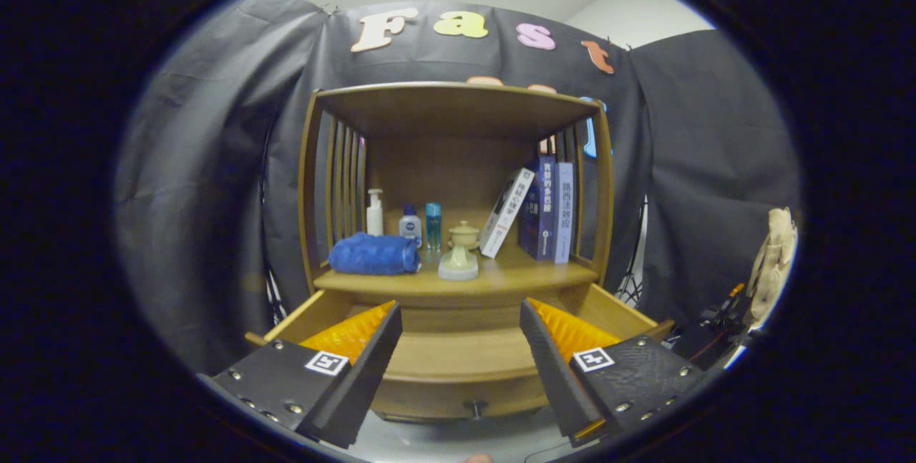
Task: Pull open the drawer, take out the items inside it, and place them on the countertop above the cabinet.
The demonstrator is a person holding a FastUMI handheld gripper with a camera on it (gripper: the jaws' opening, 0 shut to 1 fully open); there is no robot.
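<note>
A wooden cabinet stands ahead with its drawer (pixel 458 352) pulled out toward me; the visible drawer floor is bare wood and a small dark knob (pixel 474 406) shows on its front. My gripper (pixel 458 313) hovers open above the drawer, fingers wide apart with nothing between them. On the countertop (pixel 501 278) above the drawer lie a rolled blue towel (pixel 373 254) and a pale ceramic lidded pot (pixel 459 254), just beyond the fingertips.
At the back of the countertop stand a white pump bottle (pixel 374 212), a small white bottle (pixel 410 225) and a blue bottle (pixel 433 225). Several books (pixel 547 209) lean at the right. A shelf roof (pixel 458 101) covers the countertop. A gloved hand (pixel 771 262) shows beyond the cabinet's right side.
</note>
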